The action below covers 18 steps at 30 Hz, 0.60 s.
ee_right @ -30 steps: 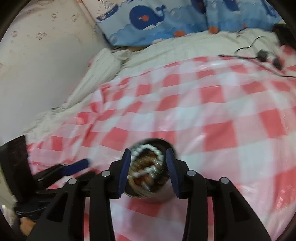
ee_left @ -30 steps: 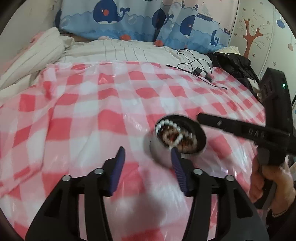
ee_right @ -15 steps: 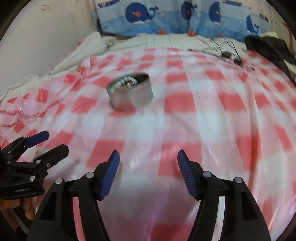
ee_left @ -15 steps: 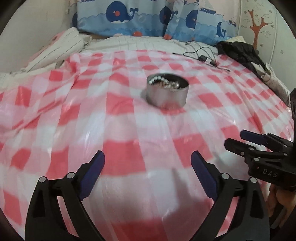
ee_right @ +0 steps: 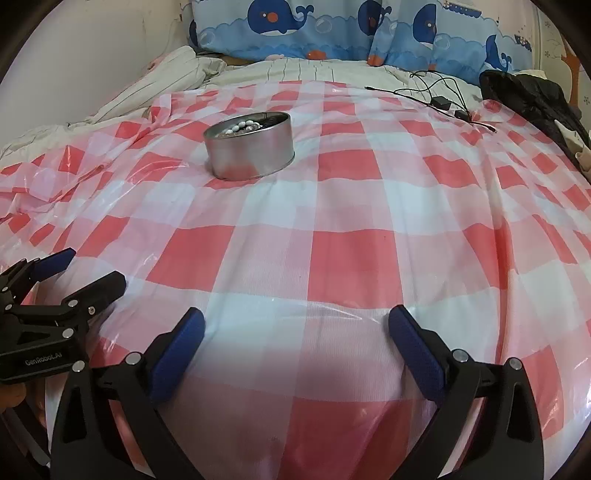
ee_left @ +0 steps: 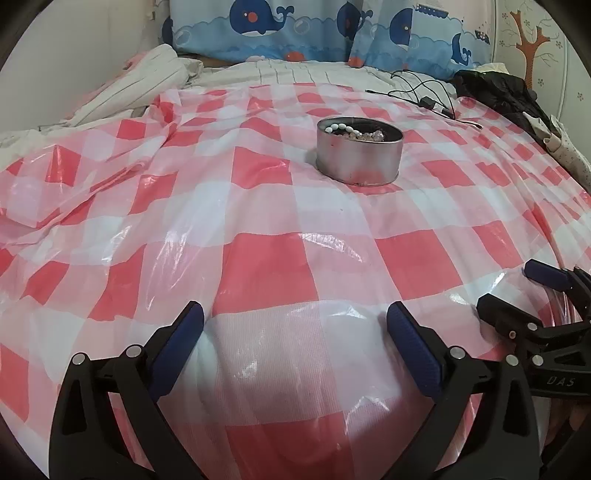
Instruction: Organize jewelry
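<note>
A round silver tin (ee_left: 360, 158) stands upright on the red-and-white checked plastic cloth (ee_left: 266, 273), far ahead of both grippers. Inside it lie bead strands (ee_left: 354, 132), white ones and darker ones. In the right wrist view the tin (ee_right: 251, 151) sits up and to the left. My left gripper (ee_left: 294, 314) hangs low over the cloth near the front, its jaws opening wide with nothing between them. My right gripper (ee_right: 297, 317) is beside it, its jaws also opening, with nothing between them. Each shows at the other view's edge: the right gripper (ee_left: 511, 288), the left gripper (ee_right: 92, 267).
A black cable with a small adapter (ee_left: 424, 99) lies behind the tin to the right. A black garment (ee_left: 506, 96) is heaped at the far right edge. Whale-print pillows (ee_left: 295, 29) line the back. Striped bedding (ee_left: 147, 85) is bunched at the far left.
Both grippers were close around the tin a second ago, the right one's jaws on either side of it. Both have pulled back toward the front edge and opened wide; the tin stays on the cloth.
</note>
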Motion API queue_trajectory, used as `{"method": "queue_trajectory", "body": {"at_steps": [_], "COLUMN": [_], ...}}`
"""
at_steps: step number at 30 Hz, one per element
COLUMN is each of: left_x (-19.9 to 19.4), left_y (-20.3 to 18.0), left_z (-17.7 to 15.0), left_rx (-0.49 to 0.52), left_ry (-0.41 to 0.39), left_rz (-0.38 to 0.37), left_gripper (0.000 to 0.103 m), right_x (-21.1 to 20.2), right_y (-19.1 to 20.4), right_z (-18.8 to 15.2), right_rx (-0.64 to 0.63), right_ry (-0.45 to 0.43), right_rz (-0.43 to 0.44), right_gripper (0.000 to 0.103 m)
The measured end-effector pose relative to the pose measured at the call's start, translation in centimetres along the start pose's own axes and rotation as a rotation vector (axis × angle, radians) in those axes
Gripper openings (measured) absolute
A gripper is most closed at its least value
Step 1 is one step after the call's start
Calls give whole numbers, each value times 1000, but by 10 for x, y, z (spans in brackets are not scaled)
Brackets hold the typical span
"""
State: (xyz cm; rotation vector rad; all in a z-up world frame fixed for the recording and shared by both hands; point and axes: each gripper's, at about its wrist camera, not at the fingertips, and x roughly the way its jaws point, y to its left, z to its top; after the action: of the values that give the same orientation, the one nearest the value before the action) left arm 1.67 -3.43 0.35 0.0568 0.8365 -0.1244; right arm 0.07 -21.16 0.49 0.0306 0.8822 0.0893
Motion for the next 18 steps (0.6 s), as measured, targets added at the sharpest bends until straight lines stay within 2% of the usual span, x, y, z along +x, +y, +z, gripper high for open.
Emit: {"method": "queue_trajectory", "body": {"at_steps": [7,18], "left_x": [-3,3], "left_y": [8,12], "left_z": [-2,-1], "left_rx": [-41,-65], "left_ry": [-11,7], "left_rz": [-27,-38], "left_gripper": [95,95], "right_x": [-3,-7], "right_y": [-3,-2], "right_z": [-2,-5], "right_rx": [15,25], "right_ry": [-14,-35], "right_rz": [20,-34], "right_gripper": [96,96]}}
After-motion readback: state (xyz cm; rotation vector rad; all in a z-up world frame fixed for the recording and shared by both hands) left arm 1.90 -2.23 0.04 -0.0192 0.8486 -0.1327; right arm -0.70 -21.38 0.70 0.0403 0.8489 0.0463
